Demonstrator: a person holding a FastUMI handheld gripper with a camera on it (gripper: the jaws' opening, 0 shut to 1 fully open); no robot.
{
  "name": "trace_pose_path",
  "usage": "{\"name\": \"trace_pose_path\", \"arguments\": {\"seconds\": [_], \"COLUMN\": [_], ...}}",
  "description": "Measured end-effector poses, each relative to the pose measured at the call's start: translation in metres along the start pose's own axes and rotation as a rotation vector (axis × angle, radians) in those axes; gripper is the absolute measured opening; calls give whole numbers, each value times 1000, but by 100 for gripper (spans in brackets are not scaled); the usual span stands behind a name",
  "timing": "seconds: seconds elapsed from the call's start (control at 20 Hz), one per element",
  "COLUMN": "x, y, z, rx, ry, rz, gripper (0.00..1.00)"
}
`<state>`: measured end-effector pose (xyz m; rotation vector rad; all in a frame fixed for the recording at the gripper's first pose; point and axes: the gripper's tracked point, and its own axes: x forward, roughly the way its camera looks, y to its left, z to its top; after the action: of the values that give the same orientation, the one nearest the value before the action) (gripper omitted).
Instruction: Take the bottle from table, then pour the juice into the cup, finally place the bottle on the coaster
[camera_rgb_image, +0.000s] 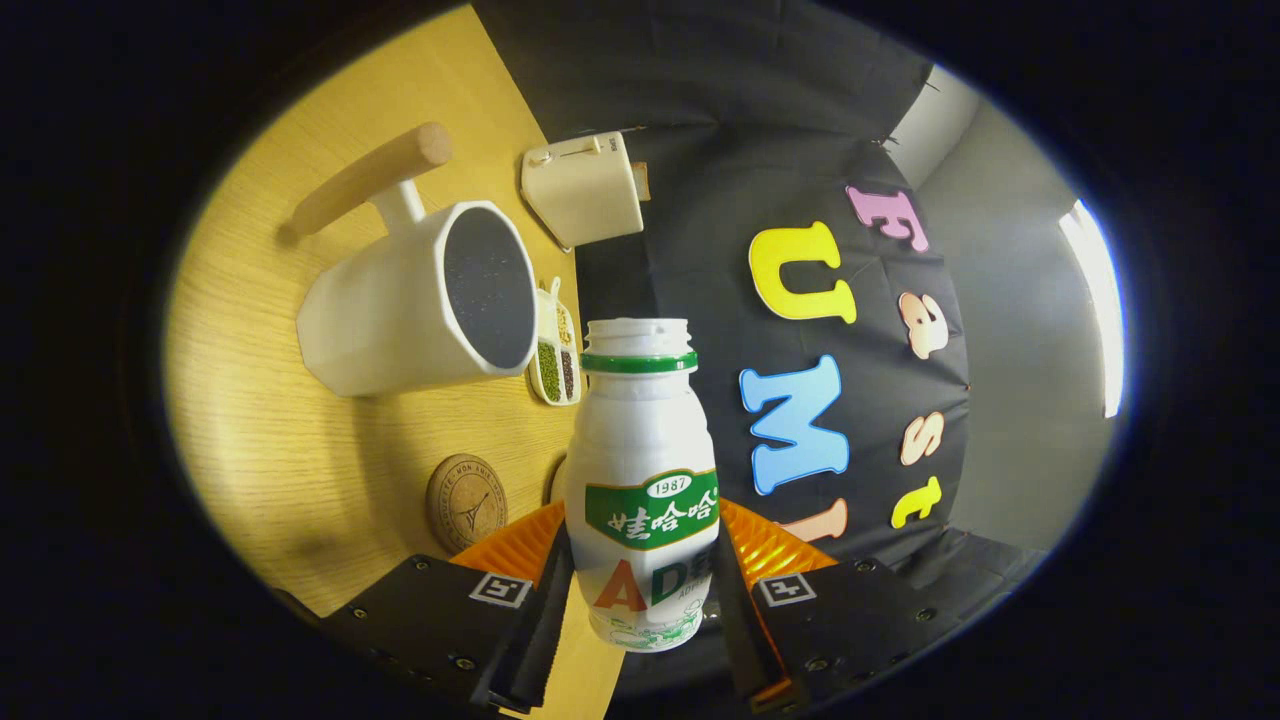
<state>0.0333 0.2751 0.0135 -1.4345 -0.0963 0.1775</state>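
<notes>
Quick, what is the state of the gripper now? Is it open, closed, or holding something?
Gripper: closed on the bottle, one finger on each side of its lower body; the bottle's cap is off.

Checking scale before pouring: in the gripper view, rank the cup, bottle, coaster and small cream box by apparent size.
1. Cup and bottle, held between the jaws: similar; the bottle's nearness inflates it, so unranked.
2. Cream box.
3. Coaster, smallest.
</notes>
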Motion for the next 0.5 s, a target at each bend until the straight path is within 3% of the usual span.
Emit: {"name": "trace_pose_path", "arguments": {"seconds": [0.5], "x": [-1], "y": [-5], "z": [4], "rx": [-97], "ry": [-5], "rz": [-24], "gripper": [67]}}
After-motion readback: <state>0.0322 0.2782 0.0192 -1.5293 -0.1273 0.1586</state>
